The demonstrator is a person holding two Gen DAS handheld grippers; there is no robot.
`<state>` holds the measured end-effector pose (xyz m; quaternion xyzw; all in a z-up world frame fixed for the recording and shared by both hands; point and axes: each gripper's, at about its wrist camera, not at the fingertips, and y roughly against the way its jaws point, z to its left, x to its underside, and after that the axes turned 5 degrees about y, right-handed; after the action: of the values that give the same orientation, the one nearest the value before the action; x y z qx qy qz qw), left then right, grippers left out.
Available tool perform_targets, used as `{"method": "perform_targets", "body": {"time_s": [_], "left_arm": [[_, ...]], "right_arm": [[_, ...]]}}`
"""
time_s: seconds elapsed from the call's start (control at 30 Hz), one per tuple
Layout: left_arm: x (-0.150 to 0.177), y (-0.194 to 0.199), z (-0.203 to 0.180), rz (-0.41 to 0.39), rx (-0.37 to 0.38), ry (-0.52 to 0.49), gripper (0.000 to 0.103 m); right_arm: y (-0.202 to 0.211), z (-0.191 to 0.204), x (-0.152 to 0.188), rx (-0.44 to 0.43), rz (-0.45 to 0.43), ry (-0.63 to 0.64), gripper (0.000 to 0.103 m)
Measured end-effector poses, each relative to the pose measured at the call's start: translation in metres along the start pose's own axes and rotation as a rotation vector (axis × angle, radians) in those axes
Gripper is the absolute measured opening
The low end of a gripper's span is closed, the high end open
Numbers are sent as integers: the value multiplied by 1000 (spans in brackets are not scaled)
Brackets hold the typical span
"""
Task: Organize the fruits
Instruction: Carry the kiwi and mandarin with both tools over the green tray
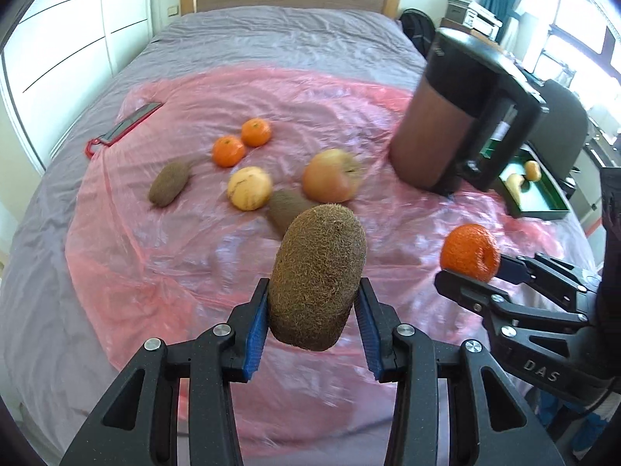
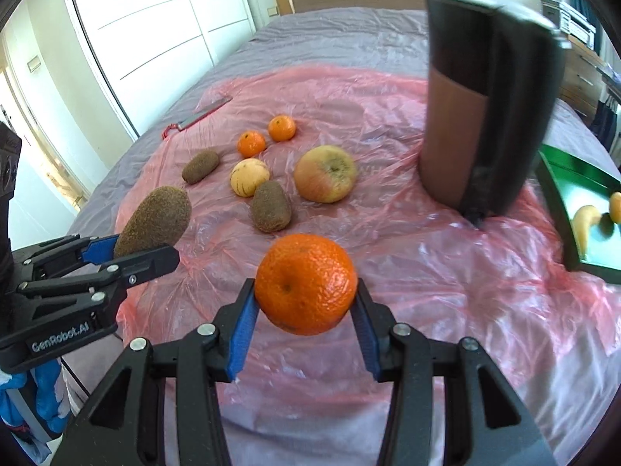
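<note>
Fuzzy brown kiwi (image 1: 317, 277) stands upright, pinched between the blue pads of the left gripper (image 1: 314, 310) clear above the pink plastic sheet (image 1: 155, 264), likely bound for the green tray (image 1: 543, 202) at the bed's right edge, while the right view shows the right gripper (image 2: 304, 305) clamping a mandarin (image 2: 306, 283) likewise.

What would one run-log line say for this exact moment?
left hand-held gripper: shut on kiwi | right hand-held gripper: shut on tangerine | both lifted off pink sheet | green tray: right
</note>
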<state>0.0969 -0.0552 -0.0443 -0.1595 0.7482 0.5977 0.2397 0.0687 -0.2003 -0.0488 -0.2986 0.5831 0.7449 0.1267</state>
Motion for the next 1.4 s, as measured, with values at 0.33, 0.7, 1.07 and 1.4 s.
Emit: {"method": "perform_targets", "body": {"time_s": [0.33, 0.7, 1.07, 1.4], "left_arm": [[13, 35, -83, -33, 78, -133, 37], [-7, 7, -192, -5, 262, -306, 37], [-86, -105, -317, 20, 423, -360, 37], [-143, -187, -373, 89, 328, -339, 37]], "right_arm": [[59, -42, 25, 70, -76, -78, 21], [94, -168, 41, 226, -108, -248, 21], [87, -349, 20, 445, -80, -368, 21], [43, -432, 13, 461, -8, -446, 21]]}}
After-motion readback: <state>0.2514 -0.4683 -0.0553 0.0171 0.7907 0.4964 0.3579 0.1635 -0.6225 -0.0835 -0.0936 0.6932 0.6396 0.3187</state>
